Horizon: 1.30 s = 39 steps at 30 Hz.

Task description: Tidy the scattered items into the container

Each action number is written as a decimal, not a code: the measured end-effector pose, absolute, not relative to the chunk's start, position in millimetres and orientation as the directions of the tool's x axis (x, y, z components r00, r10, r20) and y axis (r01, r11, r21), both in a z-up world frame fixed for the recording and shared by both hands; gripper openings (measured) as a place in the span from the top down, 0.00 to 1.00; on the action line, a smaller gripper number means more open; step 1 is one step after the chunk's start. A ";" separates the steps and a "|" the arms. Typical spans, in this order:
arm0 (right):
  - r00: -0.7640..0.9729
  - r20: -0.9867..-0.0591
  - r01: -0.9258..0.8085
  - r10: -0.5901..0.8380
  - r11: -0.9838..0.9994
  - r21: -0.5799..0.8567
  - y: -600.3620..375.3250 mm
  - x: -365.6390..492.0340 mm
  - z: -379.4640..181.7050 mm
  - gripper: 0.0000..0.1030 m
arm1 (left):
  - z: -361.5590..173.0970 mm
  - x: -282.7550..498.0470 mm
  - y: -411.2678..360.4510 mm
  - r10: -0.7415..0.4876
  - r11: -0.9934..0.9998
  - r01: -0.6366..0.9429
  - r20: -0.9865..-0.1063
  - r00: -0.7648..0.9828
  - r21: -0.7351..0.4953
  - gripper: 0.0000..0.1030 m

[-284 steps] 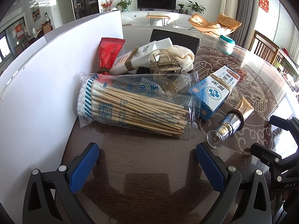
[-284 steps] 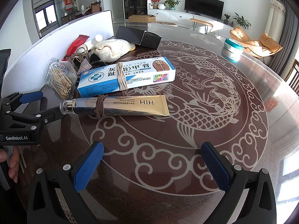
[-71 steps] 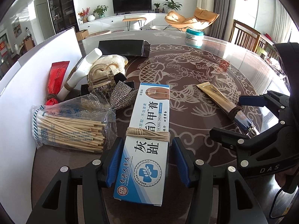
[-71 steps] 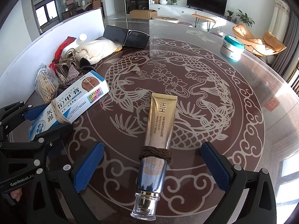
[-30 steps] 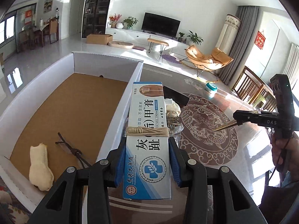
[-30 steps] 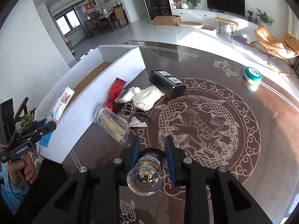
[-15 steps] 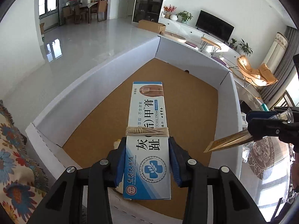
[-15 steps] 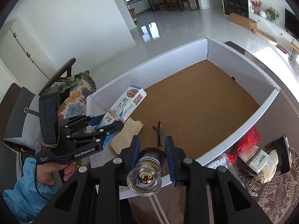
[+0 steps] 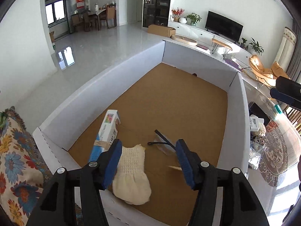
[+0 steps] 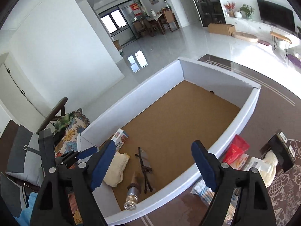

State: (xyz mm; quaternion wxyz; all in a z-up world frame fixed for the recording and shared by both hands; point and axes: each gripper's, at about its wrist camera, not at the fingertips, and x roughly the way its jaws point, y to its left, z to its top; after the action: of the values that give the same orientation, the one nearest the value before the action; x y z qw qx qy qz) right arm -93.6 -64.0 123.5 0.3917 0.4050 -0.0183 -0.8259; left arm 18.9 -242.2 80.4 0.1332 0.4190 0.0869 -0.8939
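The container is a white-walled box with a brown cardboard floor, also in the right wrist view. My left gripper is open and empty above its near end. The blue-and-white nail-cream box lies inside against the left wall. My right gripper is open and empty above the box. The gold cream tube with a clear cap lies inside the near end. A cream knitted glove and a clear packet with a dark tie also lie inside.
On the dark patterned table right of the box lie a red packet, a white tube, a black box, a cream cloth and a bag of swabs. A floral-cushioned chair stands to the left.
Both grippers have opened. The nail-cream box has dropped from my left gripper onto the container floor, and the gold tube has dropped from my right gripper into the near end.
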 end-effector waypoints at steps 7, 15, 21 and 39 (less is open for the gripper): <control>-0.592 -0.723 0.355 -0.355 -0.921 0.162 109.1 -81.3 45.8 0.07 | 102.3 23.1 -110.6 0.014 -1.000 0.004 -0.708 -0.706 -0.024 0.16; -0.577 -0.806 0.185 -0.133 -0.982 0.030 221.2 -38.5 -26.8 0.07 | 22.1 2.0 12.9 0.077 -0.976 -0.214 -0.845 -0.529 0.044 0.15; -0.574 -0.811 0.179 -0.117 -0.984 0.015 212.4 -19.9 -40.0 0.07 | -17.9 -7.0 -2.9 0.091 -0.992 -0.114 -0.890 -0.446 -0.044 0.15; -0.587 -0.807 0.156 -0.064 -0.987 -0.035 193.5 -20.7 -44.0 0.01 | -26.3 -64.1 -31.2 0.029 -0.999 -0.003 -0.849 -0.527 -0.033 0.13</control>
State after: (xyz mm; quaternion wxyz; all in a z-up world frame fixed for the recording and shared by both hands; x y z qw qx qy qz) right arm -20.7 193.5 -44.0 0.0620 0.4500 0.0512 -0.8894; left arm -64.1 -31.2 -26.3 -0.0092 0.4862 0.0137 -0.8737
